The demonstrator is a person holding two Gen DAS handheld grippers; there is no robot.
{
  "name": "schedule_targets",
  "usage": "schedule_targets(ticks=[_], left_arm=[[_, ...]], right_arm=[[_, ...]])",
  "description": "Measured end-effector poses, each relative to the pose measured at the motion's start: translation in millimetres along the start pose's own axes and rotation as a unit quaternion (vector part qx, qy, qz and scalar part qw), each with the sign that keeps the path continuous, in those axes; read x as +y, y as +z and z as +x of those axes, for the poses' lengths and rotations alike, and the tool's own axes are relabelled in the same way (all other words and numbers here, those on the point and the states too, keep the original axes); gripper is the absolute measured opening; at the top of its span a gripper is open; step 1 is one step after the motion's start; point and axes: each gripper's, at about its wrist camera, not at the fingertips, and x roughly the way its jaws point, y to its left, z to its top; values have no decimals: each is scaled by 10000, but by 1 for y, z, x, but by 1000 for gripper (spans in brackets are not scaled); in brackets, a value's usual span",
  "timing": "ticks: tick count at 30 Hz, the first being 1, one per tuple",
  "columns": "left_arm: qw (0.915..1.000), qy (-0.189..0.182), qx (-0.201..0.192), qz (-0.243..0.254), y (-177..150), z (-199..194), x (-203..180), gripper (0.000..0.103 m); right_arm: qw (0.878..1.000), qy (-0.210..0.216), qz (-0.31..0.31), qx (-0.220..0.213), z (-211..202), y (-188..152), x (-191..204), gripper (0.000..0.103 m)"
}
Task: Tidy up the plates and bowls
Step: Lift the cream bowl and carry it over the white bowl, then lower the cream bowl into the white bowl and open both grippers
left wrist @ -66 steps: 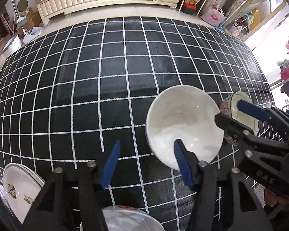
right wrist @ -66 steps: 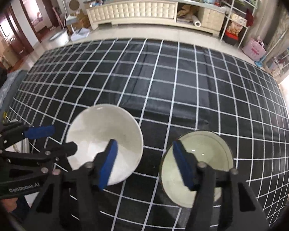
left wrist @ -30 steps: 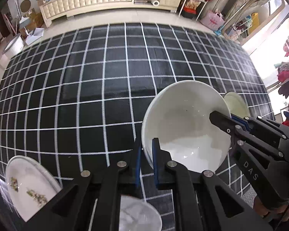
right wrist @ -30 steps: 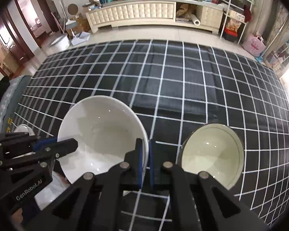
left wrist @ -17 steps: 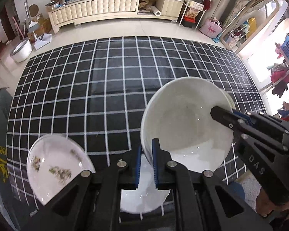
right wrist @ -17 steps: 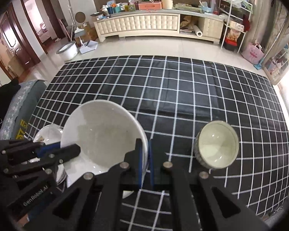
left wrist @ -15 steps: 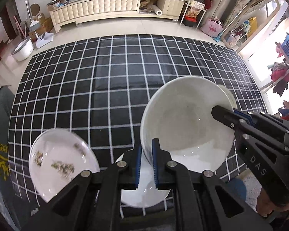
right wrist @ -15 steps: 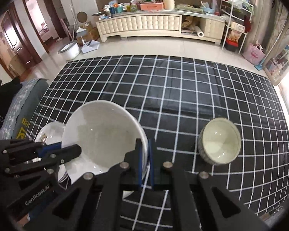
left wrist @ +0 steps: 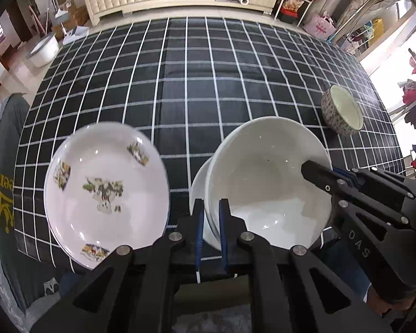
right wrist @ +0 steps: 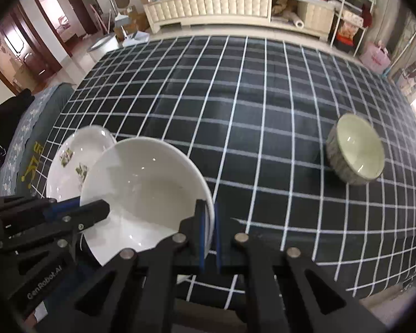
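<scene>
A large white bowl point(left wrist: 266, 177) is held in the air above the near table edge. My left gripper point(left wrist: 209, 222) is shut on its left rim and my right gripper point(right wrist: 208, 227) is shut on its right rim. The bowl also shows in the right wrist view point(right wrist: 144, 191). Under it, a plain white dish point(left wrist: 198, 191) peeks out at its left side. A white plate with flower prints point(left wrist: 105, 188) lies near the table's front left corner. A small patterned bowl point(left wrist: 342, 113) with a pale green inside stands on the right; the right wrist view shows it too point(right wrist: 356, 149).
The table wears a black cloth with white grid lines point(left wrist: 208, 69). A grey cushioned seat point(left wrist: 0, 166) stands off the left edge. A long cream cabinet point(right wrist: 208, 8) and shelves line the far wall. A pink bag point(left wrist: 323, 26) sits on the floor.
Both grippers closed on the white bowl's rim and lifted it off the cloth. They have carried it back and left, over the plain white dish near the front edge.
</scene>
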Motion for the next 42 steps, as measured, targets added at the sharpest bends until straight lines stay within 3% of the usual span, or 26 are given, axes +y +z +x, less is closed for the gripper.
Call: schedule_targets(ticks=[21, 42], left_arm=[[9997, 121, 219, -24, -12, 25, 8, 9], [9999, 75, 114, -8, -11, 27, 12, 8]], right_arm=[[9993, 54, 102, 349, 26, -10, 5, 9], [9995, -118, 124, 251, 29, -10, 7, 9]])
